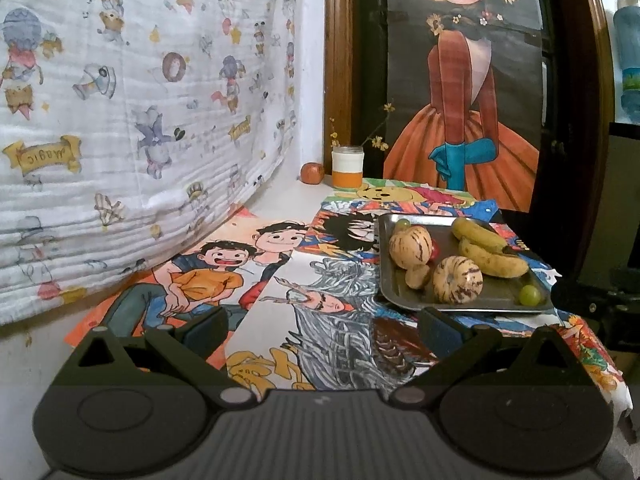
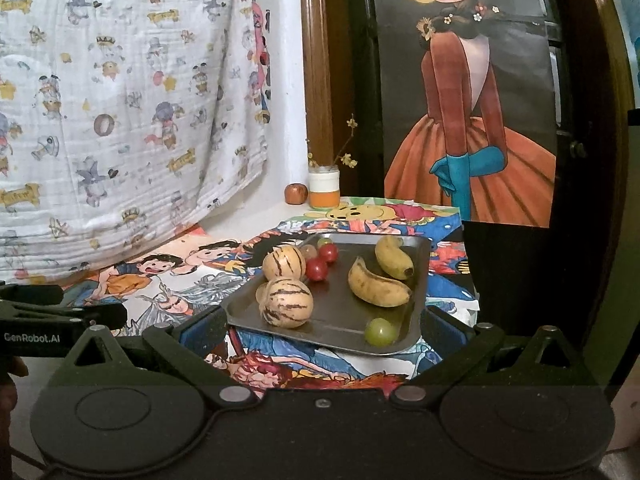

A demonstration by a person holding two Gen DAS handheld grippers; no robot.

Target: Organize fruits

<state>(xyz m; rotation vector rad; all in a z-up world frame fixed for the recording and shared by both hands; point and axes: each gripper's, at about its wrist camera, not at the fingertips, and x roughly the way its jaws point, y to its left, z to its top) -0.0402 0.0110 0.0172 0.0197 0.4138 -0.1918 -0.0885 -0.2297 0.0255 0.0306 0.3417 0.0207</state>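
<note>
From the left wrist, the left gripper (image 1: 320,330) is spread wide and holds nothing. The metal tray (image 1: 400,296) of fruit sits ahead on the right, with bare table to its left.

From the right wrist, the right gripper (image 2: 322,330) is spread wide too, empty, its fingers on either side of the tray's near edge. Only here do two red tomatoes (image 2: 317,269) show clearly, behind the striped melons (image 2: 286,302).
</note>
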